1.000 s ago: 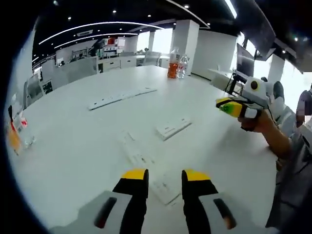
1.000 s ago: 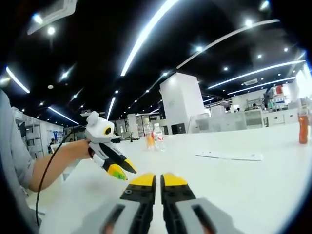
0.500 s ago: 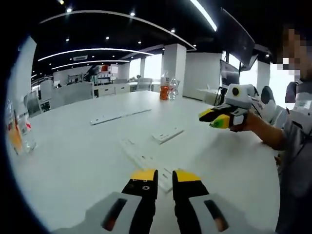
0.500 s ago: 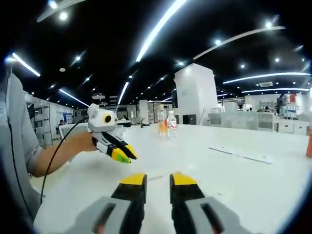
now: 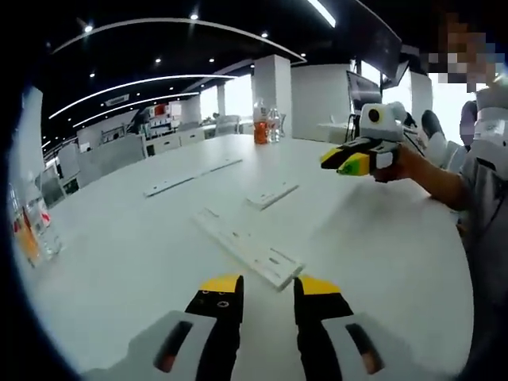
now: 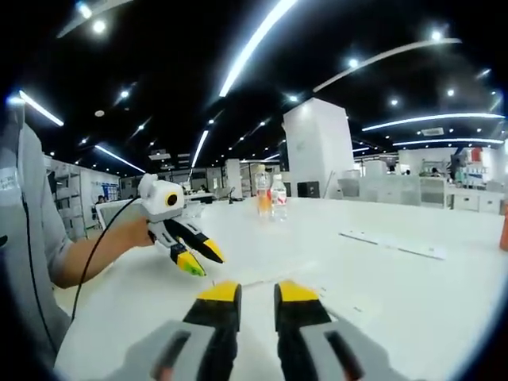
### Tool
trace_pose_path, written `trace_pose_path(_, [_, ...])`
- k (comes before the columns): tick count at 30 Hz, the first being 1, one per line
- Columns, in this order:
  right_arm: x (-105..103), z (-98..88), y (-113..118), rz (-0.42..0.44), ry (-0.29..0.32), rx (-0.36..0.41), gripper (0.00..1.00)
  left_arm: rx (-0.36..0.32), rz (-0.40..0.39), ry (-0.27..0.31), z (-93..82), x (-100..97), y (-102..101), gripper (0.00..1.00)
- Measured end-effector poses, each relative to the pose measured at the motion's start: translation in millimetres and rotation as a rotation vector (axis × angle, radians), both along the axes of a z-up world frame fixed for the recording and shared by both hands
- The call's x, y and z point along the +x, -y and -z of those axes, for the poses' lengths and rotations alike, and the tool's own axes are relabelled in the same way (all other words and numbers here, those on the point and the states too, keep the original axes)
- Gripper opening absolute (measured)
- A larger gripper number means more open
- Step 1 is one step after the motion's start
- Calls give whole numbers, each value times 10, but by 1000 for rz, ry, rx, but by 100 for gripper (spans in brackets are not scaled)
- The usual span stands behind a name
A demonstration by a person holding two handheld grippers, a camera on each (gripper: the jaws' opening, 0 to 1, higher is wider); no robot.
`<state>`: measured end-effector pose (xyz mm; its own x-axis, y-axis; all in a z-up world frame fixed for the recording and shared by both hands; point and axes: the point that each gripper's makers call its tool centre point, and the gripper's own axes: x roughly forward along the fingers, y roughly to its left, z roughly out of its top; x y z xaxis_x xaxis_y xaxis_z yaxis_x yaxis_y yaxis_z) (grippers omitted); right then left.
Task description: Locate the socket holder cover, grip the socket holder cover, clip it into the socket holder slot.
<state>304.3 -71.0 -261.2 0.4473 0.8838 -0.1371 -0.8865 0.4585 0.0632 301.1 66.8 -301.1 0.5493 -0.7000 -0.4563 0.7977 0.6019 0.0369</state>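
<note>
A long white socket strip (image 5: 248, 248) lies flat on the white table (image 5: 119, 254), its near end just ahead of my left gripper (image 5: 268, 287). That gripper is open with nothing between its jaws. Farther back lies a shorter white piece (image 5: 272, 194), which may be the cover. My right gripper (image 5: 347, 161) hovers above the table at the right, held by a hand and holding nothing. In the right gripper view, my right gripper (image 6: 256, 293) is open and empty over the table, and the left gripper (image 6: 194, 258) comes in from the left.
Another long white strip (image 5: 193, 175) (image 6: 393, 244) lies farther off. Two bottles (image 5: 262, 127) (image 6: 268, 198) stand at the far table edge. An orange bottle (image 5: 26, 236) stands at the left edge. A person's arm (image 5: 444, 186) reaches in on the right.
My left gripper narrowed half a second ago and has widened again. The right gripper opened from shut a second ago. The left view has shifted, so the long strip now lies just before its jaws.
</note>
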Motion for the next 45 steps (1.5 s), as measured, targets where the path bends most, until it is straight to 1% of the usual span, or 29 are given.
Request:
trace_pose_path(3, [8, 10, 11, 1, -3, -2, 18, 3, 8, 1, 24, 9, 22, 29])
trace_pose_path(10, [30, 18, 44, 8, -4, -9, 17, 28, -11, 11, 55, 103, 7, 29])
trace_pose_path(16, [59, 21, 77, 18, -7, -9, 16, 46, 11, 18, 68, 124, 45, 30])
trace_pose_path(18, [67, 27, 86, 22, -7, -12, 16, 58, 19, 29, 77, 127, 46, 30])
trace_pose_path(21, [72, 23, 95, 24, -6, -11, 16, 50, 31, 18, 87, 119, 73, 31])
trace_pose_path(25, [77, 21, 100, 27, -4, -12, 15, 60, 40, 13, 114, 120, 85, 31])
trace_pose_path(29, [81, 16, 98, 31, -2, -10, 15, 54, 25, 6, 119, 154, 53, 31])
trace_pose_path(41, [72, 23, 79, 29, 4, -16, 14, 49, 17, 4, 119, 178, 59, 30])
trace_pose_path(45, [77, 28, 77, 33, 7, -21, 14, 60, 17, 5, 127, 216, 54, 30])
